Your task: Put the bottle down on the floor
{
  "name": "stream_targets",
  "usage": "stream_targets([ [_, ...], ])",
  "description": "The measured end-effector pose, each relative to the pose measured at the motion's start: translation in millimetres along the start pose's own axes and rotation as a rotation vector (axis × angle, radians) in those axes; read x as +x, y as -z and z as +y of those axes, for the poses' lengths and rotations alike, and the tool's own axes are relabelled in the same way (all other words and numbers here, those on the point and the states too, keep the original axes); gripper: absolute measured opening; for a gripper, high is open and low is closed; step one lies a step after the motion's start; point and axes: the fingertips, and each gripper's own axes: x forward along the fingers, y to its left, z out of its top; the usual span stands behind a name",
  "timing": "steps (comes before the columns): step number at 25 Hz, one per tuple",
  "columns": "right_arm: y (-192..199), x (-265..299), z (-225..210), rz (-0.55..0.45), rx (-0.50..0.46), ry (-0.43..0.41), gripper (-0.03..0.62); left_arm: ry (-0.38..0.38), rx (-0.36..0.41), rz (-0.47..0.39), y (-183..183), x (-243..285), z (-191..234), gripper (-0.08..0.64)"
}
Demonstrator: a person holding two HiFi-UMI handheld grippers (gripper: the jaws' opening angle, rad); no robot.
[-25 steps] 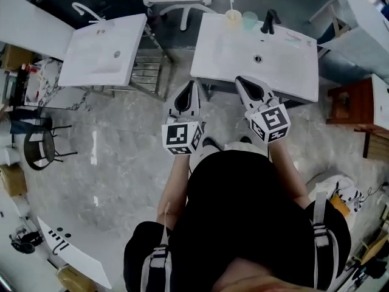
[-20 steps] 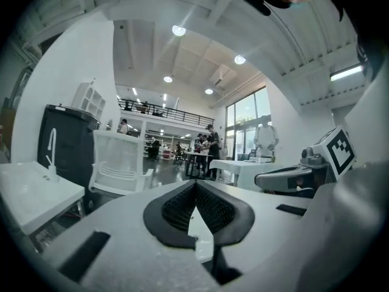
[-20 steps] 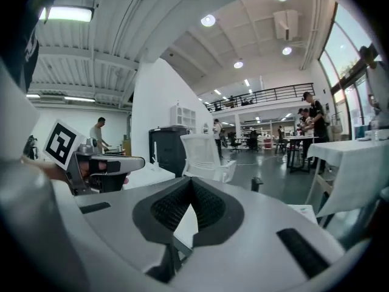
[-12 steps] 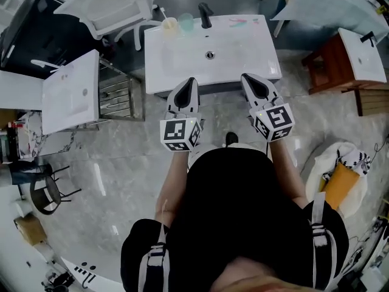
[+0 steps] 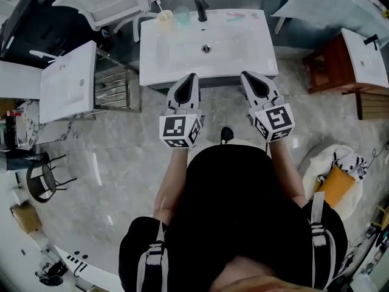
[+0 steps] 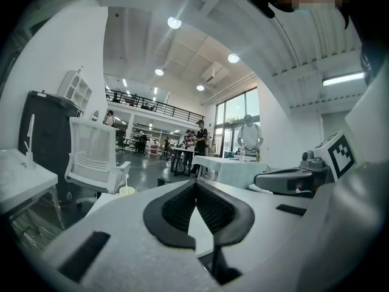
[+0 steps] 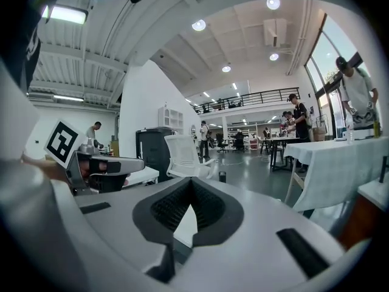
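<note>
Wide shot from the head view: grey marbled polished floor (image 5: pixel 109 157) all around, and the person in a black top (image 5: pixel 237 205) stands right at the near edge of a white rectangular washbasin top (image 5: pixel 243 47). Over on the left, a second white basin slab (image 5: pixel 67 84) sits on a metal frame, apart from the first. Behind it, top left, is a white mesh office chair (image 5: pixel 109 2). A brown wooden cabinet (image 5: pixel 331 66) stands off to the right.

Now the tools. The left gripper (image 5: pixel 189 78) and the right gripper (image 5: pixel 246 75) are held out side by side, level with each other, with their tips over the front edge of the washbasin. Each carries its square-marker cube, left (image 5: pixel 180 131) and right (image 5: pixel 275 121).

In the left gripper view, the left gripper (image 6: pixel 196 184) has its ribbed black pads meeting at the tip, fully closed, nothing between them. It's the same on the other side: the right gripper (image 7: pixel 191 181) has its pads pressed together and is holding nothing.

At the back of the washbasin there's a black tap (image 5: pixel 199 8), and just left of it a pale green translucent cup (image 5: pixel 181 12) and a cream cup (image 5: pixel 164 17) with a stick standing in it. The small round drain (image 5: pixel 206 48) is in the middle of the bowl.

And the bottle? I can't make it out in any view, so I can't tell where it is.
</note>
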Motion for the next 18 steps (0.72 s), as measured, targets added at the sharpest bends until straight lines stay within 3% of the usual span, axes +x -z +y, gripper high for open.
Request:
stream_targets([
  [10, 7, -3, -1, 0.012, 0.005, -0.023, 0.005, -0.031, 0.004, 0.016, 7, -4, -1, 0.018],
  [18, 8, -14, -13, 0.009, 0.039, 0.012, 0.005, -0.035, 0.005, 0.022, 8, -8, -7, 0.018],
])
